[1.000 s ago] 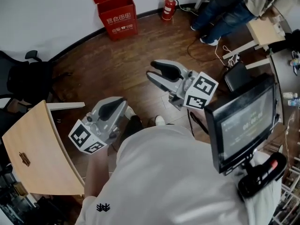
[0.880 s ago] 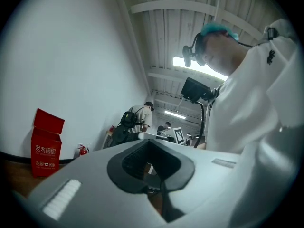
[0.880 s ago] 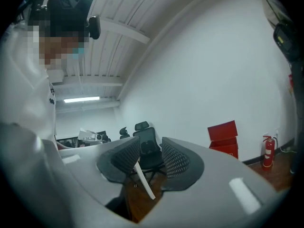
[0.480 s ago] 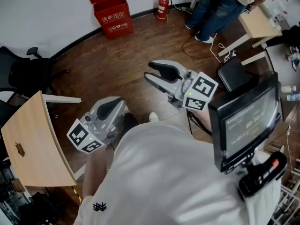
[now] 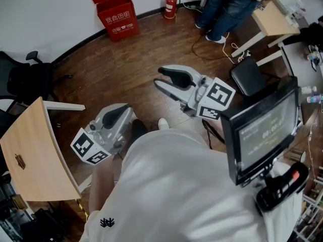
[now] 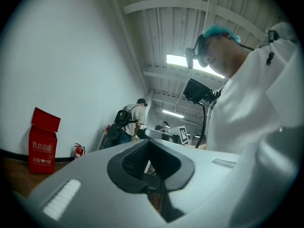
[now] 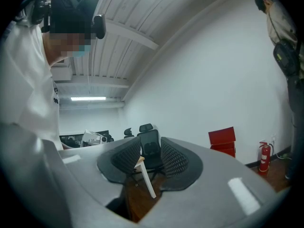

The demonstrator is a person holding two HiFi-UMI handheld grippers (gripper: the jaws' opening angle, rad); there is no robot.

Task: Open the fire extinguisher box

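Fire extinguisher box (image 5: pixel 119 20), interior unclear; left gripper (image 5: pixel 126 110) and right gripper (image 5: pixel 159 77) jaws released, empty.

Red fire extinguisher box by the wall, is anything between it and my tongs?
Nothing visible. Bare wooden floor runs from the left tongs and the right tongs, empty and just closed slightly, to the red box. The office chair sits off left, the fire extinguisher right of the box.

We see an evenly lit room. The ceiling strip light (image 6: pixel 190 63) glares in the left gripper view, and both gripper views darken and bend at their round edges. The wooden floor (image 5: pixel 141 49) carries a soft sheen. The fire extinguisher box (image 5: pixel 113 11) looks sharp, and the nearest white shirt (image 5: pixel 186 195) is perhaps slightly blurred.
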